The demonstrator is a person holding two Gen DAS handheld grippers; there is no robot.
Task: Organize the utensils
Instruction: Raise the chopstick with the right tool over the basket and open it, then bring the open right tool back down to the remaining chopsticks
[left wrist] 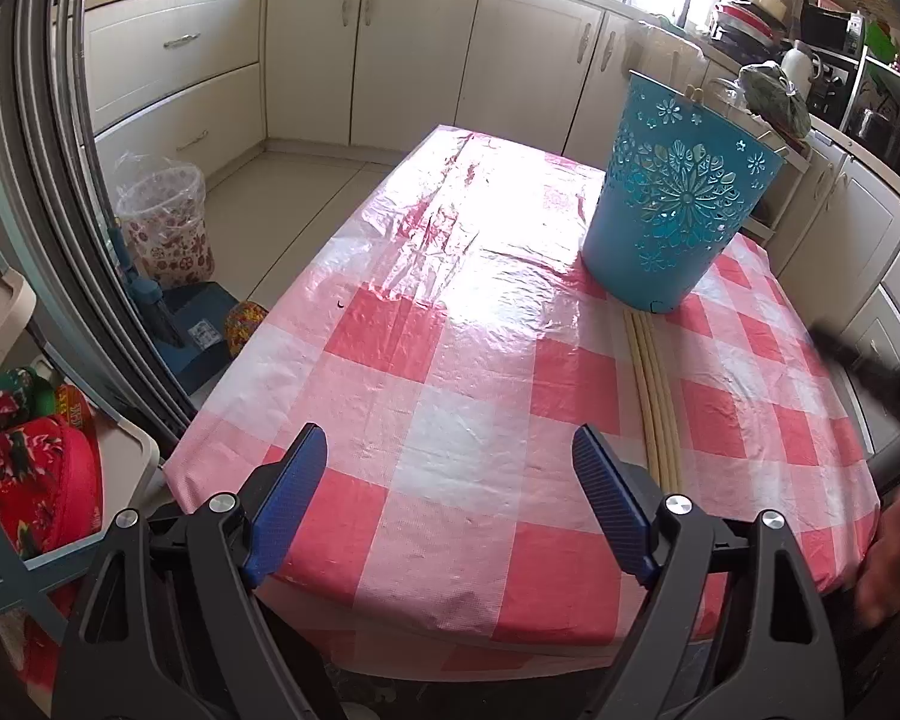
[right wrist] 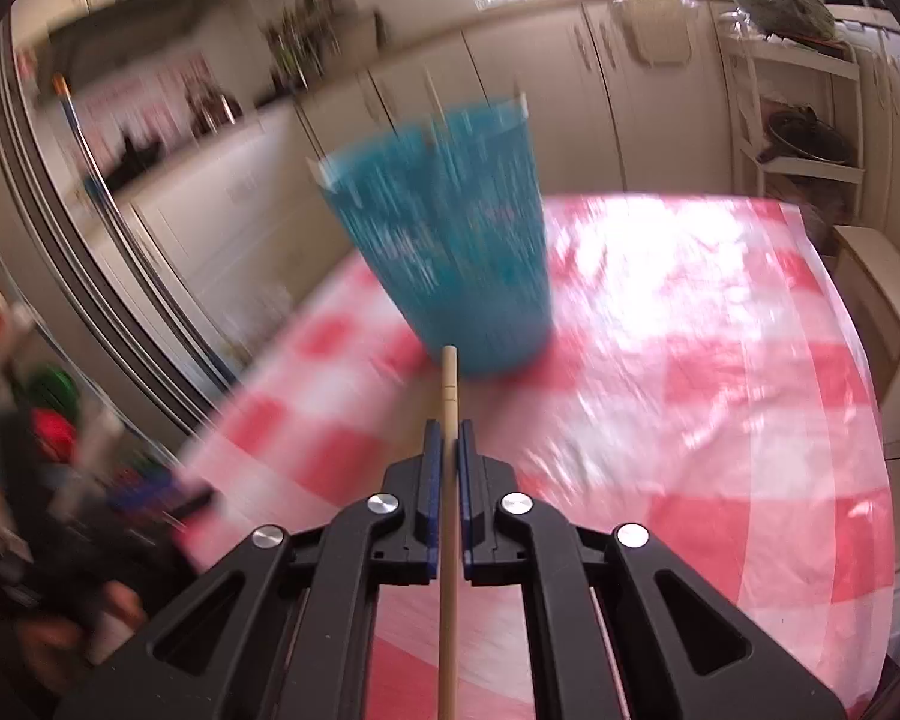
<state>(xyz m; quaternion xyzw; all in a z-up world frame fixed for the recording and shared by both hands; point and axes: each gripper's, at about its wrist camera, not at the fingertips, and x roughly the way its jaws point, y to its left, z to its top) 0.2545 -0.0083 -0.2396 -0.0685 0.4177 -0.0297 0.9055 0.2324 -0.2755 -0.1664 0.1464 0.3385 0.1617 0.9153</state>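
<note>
A blue cut-out holder bucket (left wrist: 675, 198) stands on the red-and-white checked table (left wrist: 450, 396), far right, with chopstick tips showing above its rim. Several pale chopsticks (left wrist: 654, 390) lie on the cloth in front of it. My left gripper (left wrist: 447, 450) is open and empty above the near table edge, left of the chopsticks. My right gripper (right wrist: 449, 438) is shut on one chopstick (right wrist: 449, 384), whose tip points at the blurred bucket (right wrist: 450, 228) base. The right gripper appears as a dark blur at the right edge of the left wrist view (left wrist: 870, 372).
A fridge (left wrist: 48, 180) stands left of the table. A lined floral bin (left wrist: 165, 222) and a blue dustpan (left wrist: 198, 330) sit on the floor. A cart with red fabric (left wrist: 36, 480) is at near left. Cabinets and cluttered counters (left wrist: 810, 18) surround the table.
</note>
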